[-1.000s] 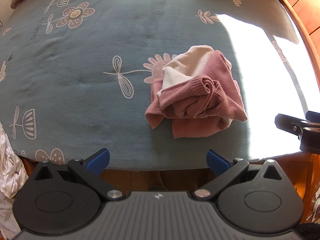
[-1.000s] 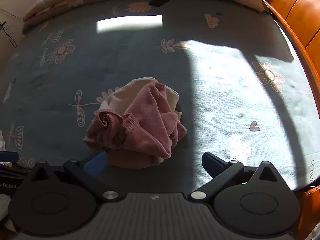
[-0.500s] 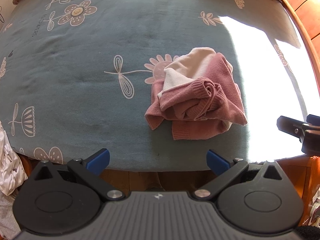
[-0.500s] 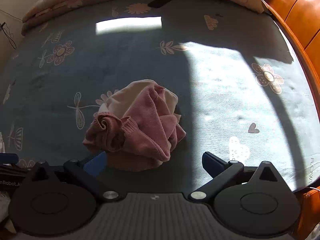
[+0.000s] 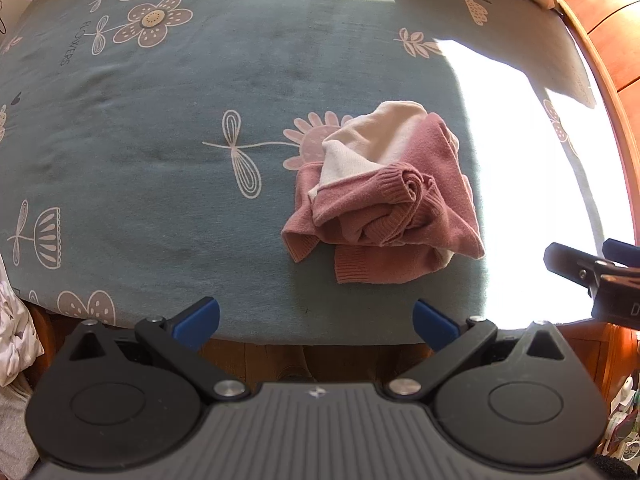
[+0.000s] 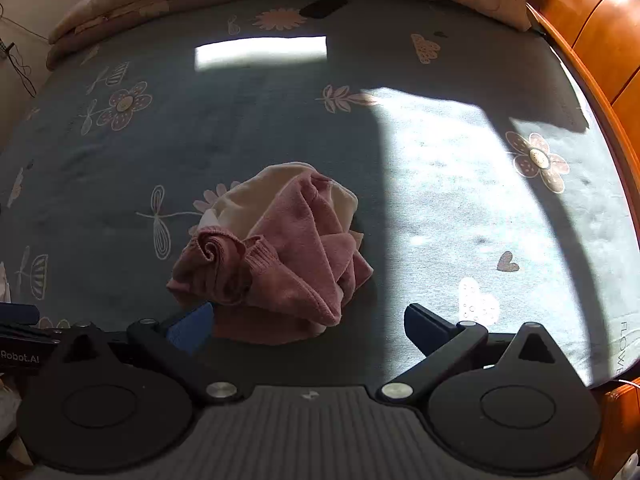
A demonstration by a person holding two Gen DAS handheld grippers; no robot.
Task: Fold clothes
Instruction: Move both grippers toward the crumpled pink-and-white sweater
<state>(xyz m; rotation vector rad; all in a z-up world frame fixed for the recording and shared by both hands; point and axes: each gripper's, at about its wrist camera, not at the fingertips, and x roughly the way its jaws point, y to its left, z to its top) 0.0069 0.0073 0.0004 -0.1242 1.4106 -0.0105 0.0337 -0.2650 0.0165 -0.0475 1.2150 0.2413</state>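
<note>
Pink and cream sweater (image 5: 384, 196) lies crumpled on the teal bedspread (image 5: 160, 160), no clear long axis; ribbed cuff points to 6 o'clock. Left gripper (image 5: 316, 320) and right gripper (image 6: 308, 324) both spread, empty, sweater at 12 o'clock

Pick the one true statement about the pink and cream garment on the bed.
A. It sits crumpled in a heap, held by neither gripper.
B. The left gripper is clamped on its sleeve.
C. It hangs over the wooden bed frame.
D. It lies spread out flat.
A: the pink and cream garment lies bunched on the teal bedspread, while the left gripper and the right gripper both stand open and empty short of it.
</note>
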